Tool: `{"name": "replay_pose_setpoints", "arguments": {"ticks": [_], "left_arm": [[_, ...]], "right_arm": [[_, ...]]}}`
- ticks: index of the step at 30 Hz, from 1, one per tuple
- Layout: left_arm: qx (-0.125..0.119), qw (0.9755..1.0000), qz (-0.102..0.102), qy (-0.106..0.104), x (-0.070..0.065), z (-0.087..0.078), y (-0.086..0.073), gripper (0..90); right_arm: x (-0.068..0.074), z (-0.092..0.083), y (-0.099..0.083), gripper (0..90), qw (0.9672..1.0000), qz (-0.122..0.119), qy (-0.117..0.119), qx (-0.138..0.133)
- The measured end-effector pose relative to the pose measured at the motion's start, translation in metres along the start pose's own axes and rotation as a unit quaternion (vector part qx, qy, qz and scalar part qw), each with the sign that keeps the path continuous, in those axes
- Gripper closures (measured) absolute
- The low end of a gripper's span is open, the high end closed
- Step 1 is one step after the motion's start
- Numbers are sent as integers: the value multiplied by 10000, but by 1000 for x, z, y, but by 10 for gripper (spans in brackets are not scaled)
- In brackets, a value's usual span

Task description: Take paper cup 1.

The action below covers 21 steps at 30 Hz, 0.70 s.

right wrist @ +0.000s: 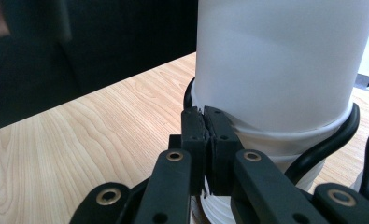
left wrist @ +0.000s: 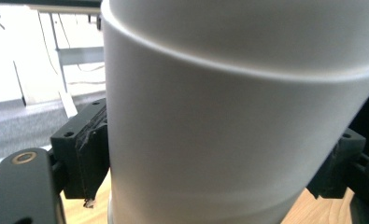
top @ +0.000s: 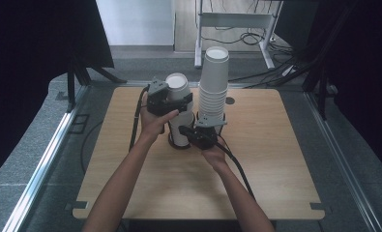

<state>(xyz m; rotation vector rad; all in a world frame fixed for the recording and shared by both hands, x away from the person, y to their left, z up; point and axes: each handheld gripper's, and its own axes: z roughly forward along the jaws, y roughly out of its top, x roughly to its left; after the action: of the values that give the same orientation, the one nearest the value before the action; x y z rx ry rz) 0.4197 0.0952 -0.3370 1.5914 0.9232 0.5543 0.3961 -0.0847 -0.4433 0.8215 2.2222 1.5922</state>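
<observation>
A short stack of upturned white paper cups (top: 180, 126) stands mid-table. My left gripper (top: 180, 105) is shut on the top cup (left wrist: 229, 121); its black pads (left wrist: 86, 158) press on both sides of the cup wall. My right gripper (top: 194, 133) sits low at the stack's front right. Its jaws (right wrist: 204, 126) are shut together, pinching the rim edge of the lower cup (right wrist: 266, 140), which is creased there. A taller stack of white cups (top: 213, 82) stands just right of the short one.
The wooden table (top: 275, 159) has bare room to the left, right and front. A black cable (right wrist: 331, 137) curves around the foot of the short stack. Cables trail from both grippers across the table. A metal desk frame (top: 237, 21) stands beyond the far edge.
</observation>
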Motion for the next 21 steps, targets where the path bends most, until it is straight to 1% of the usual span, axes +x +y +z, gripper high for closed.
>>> {"name": "replay_pose_setpoints", "arguments": {"ticks": [5, 6, 11, 13, 14, 18, 20, 21], "left_arm": [[-227, 9997, 94, -6, -5, -11, 16, 162], [-295, 9995, 110, -5, -6, -15, 20, 162], [-443, 9988, 188, -63, -9, -29, 32, 162], [-448, 9988, 188, -80, -10, -31, 33, 162], [-457, 9987, 197, -127, -11, -36, 36, 162], [-499, 9980, 319, -208, -14, -49, 38, 162], [-538, 9977, 343, -240, -16, -54, 38, 162], [-544, 9974, 392, -256, -16, -57, 38, 162]], "right_arm": [[0, 0, 0, 872, 10000, -6, -13, -16], [0, 0, 0, 872, 10000, 29, -5, -1], [0, 0, 0, 872, 10000, 41, -4, 11], [0, 0, 0, 872, 10000, 58, -3, 19], [0, 0, 0, 868, 10000, 60, -2, 20], [1, -1, 0, 863, 10000, 42, -15, 53], [1, -1, 1, 862, 10000, 46, -20, 55], [1, -2, 1, 861, 10000, 16, -27, 57]]}}
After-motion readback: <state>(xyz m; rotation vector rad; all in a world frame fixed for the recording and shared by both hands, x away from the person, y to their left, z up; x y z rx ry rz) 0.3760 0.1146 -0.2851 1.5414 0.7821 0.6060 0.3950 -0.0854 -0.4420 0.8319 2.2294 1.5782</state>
